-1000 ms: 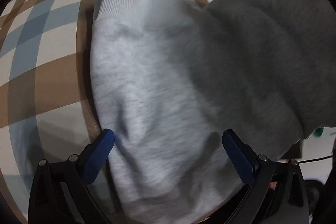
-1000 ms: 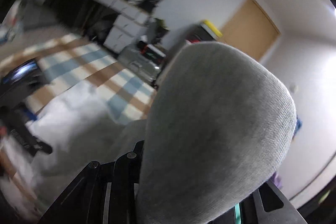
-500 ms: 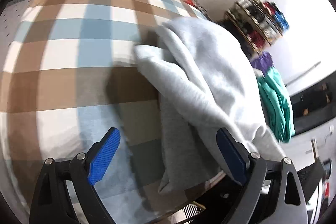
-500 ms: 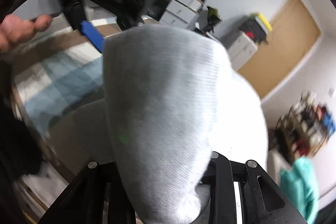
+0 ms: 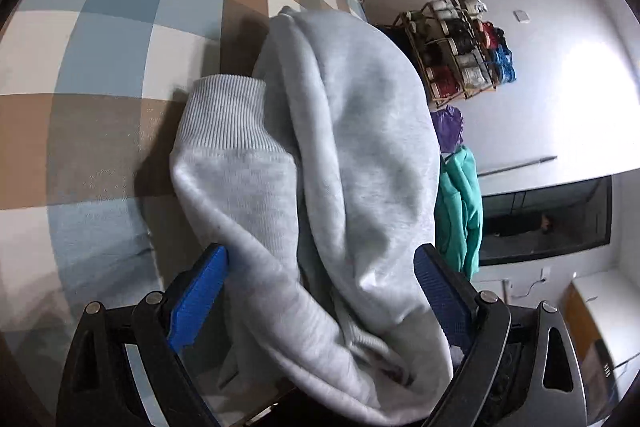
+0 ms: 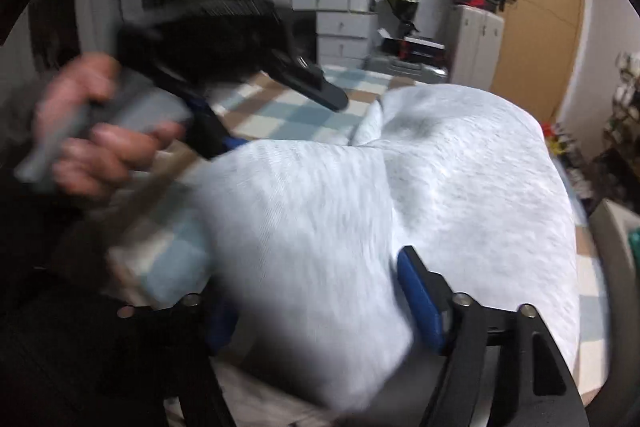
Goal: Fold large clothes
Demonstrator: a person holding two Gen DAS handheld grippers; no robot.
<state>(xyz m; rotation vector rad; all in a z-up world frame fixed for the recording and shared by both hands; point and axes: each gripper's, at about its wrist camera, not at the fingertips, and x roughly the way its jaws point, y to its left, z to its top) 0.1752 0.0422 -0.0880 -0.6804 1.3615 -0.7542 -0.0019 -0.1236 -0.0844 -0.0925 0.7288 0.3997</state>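
Soft light-grey sweatshirt (image 5: 352,155) lies bunched on my checked blue-and-brown bed cover (image 5: 100,39), stretching long straight ahead between my spread left gripper (image 5: 320,279), while my right gripper (image 6: 320,307), closer in, is opening around its near fold.

Light grey sweatshirt (image 5: 352,155) lies bunched on the checked cloth (image 5: 100,47).

Sweatshirt (image 5: 352,155) lies bunched on checked bedcover (image 5: 100,75), near its right edge. Ribbed cuff (image 5: 228,111) rests on cover at garment's left. Shelf rack (image 5: 460,47) stands beyond bed, against wall.
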